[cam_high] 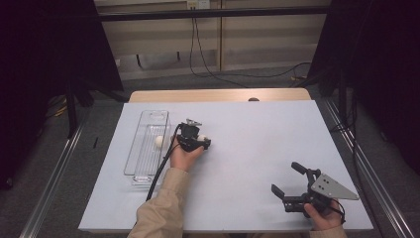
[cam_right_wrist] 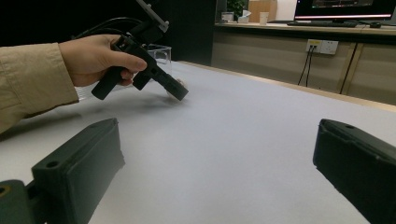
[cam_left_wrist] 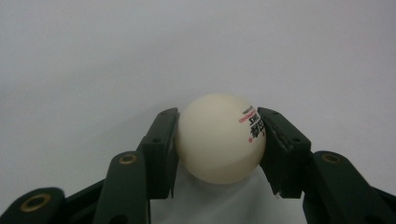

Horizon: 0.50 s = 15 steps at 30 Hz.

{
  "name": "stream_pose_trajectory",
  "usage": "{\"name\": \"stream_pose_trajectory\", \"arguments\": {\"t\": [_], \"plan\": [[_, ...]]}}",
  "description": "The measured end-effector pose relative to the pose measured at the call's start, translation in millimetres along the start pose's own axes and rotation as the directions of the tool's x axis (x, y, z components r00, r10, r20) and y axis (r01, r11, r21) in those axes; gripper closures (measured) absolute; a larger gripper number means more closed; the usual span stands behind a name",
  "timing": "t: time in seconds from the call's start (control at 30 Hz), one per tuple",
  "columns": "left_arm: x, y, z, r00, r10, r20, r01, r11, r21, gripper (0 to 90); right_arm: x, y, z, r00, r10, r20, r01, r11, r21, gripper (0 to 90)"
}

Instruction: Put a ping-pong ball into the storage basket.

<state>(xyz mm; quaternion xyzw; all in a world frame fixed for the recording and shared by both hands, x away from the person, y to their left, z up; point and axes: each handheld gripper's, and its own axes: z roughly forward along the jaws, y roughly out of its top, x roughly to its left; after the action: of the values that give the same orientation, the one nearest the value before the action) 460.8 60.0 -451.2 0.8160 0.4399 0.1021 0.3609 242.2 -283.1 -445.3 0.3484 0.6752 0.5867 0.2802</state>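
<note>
Ball [cam_left_wrist: 219, 137] is pinched between the left gripper [cam_high: 204, 142]'s jaws, squeezed at its widest part so it won't pop out, sitting low over the table just right of the clear tray [cam_high: 147, 148]. There's already another ball [cam_high: 159, 141] in that tray, so I'd guess this one's headed there too. Right gripper [cam_high: 286, 179] is parked well off to the tray's right, jaws wide and empty, basically staying out of the way.

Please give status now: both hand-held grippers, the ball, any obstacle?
Left hand-held gripper shut on small white plastic ball. Right hand-held gripper open, empty. Clear plastic tray holds another white ball. No obstacle seen.
</note>
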Motion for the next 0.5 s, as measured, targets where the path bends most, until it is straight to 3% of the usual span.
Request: {"name": "stream_pose_trajectory", "arguments": {"t": [0.5], "plan": [[-1.3, 3.0, -16.8, 0.9998, 0.003, 0.020, -0.003, 0.9999, -0.011, 51.1, 0.4, 0.1, -0.1, 1.0000, -0.001, 0.000, 0.001, 1.0000, 0.000, 0.6]]}}
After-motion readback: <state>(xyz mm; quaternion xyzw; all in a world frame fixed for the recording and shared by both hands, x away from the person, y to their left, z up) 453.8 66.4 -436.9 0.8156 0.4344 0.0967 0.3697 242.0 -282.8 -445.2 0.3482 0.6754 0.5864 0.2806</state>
